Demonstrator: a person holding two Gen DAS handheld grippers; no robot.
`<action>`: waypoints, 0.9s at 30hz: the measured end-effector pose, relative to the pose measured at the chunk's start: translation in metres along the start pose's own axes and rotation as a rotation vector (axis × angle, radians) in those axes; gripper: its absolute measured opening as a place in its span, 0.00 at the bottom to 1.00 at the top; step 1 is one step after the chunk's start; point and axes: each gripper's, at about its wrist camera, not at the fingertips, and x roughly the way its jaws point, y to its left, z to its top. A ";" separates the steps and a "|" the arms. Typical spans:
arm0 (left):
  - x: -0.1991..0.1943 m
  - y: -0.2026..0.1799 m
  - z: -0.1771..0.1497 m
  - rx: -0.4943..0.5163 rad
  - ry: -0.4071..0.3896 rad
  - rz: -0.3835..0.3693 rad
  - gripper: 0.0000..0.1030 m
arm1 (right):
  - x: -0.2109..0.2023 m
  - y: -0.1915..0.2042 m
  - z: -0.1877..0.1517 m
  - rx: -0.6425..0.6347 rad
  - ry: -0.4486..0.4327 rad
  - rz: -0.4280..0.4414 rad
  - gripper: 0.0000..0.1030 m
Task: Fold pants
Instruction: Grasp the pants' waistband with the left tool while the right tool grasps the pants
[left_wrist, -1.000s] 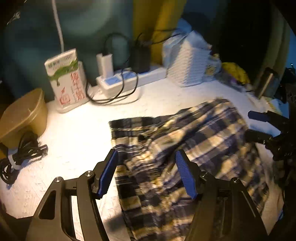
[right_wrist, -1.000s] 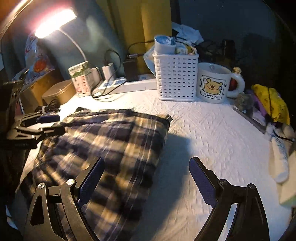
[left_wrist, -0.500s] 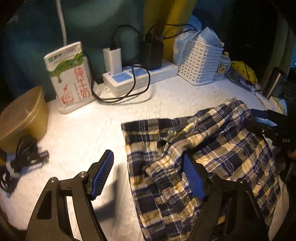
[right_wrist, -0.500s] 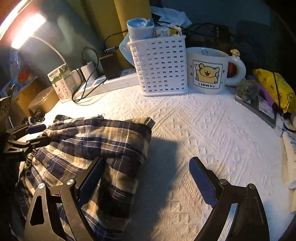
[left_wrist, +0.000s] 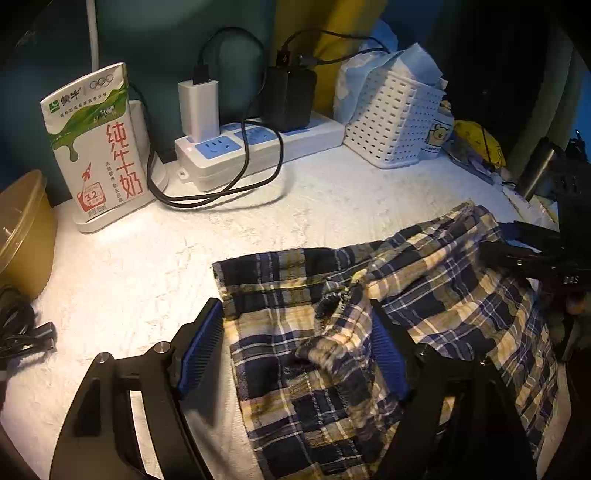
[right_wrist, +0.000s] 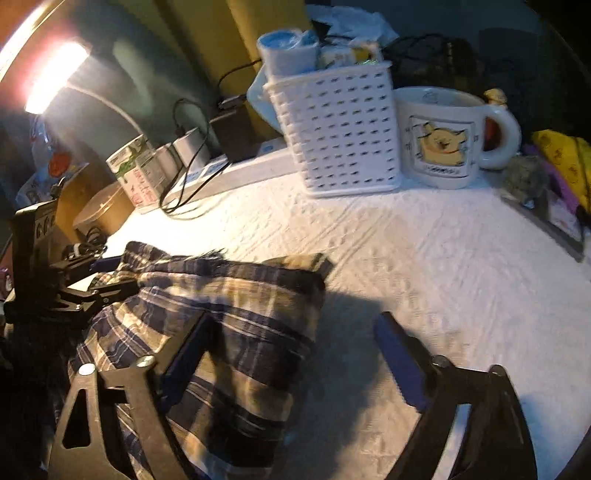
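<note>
Plaid pants (left_wrist: 388, 295) lie rumpled at the near edge of a white-covered table (left_wrist: 147, 266). The left gripper (left_wrist: 295, 347) stands spread over their left edge, its jaws just closing slightly, cloth between but unpinched. The right gripper (right_wrist: 291, 350), also narrowing yet wide apart, straddles the pants' right edge. A milk carton (left_wrist: 96, 144) stands at the back.

Rumpled plaid pants (left_wrist: 388, 321) on tabletop
</note>
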 end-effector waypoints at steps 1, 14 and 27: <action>-0.001 -0.001 -0.001 0.006 -0.003 -0.008 0.62 | 0.001 0.002 0.001 -0.009 -0.001 -0.007 0.82; -0.024 -0.027 -0.004 0.026 -0.091 0.015 0.16 | -0.006 0.028 -0.003 -0.097 -0.028 0.045 0.23; -0.114 -0.044 -0.009 0.027 -0.301 0.070 0.16 | -0.095 0.088 0.001 -0.261 -0.238 -0.016 0.19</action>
